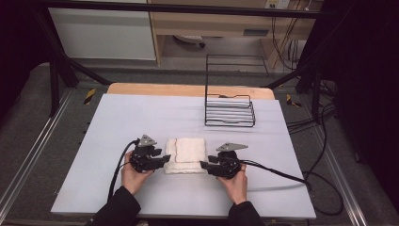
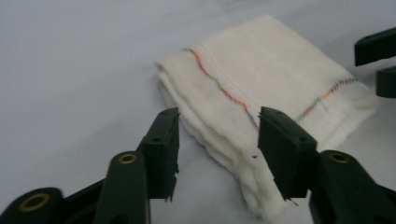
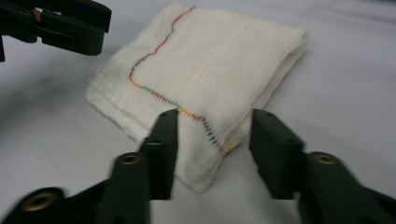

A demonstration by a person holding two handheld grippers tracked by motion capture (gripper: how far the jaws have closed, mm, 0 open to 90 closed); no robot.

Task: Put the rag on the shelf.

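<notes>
Left gripper (image 1: 165, 159) sits at the left edge of the folded cloth (image 1: 187, 155), jaws apart with nothing pinched, though the near corner lies between them in its own view. The cloth lies flat on the table (image 1: 117, 122), in the middle near the person, with the wire rack (image 1: 229, 111) well behind it. It looks soft, light and floppy, several layers thick, so I'd pinch all layers at a corner or they'll slide apart. Right gripper (image 1: 205, 165) at the right edge, jaws apart too, empty.
</notes>
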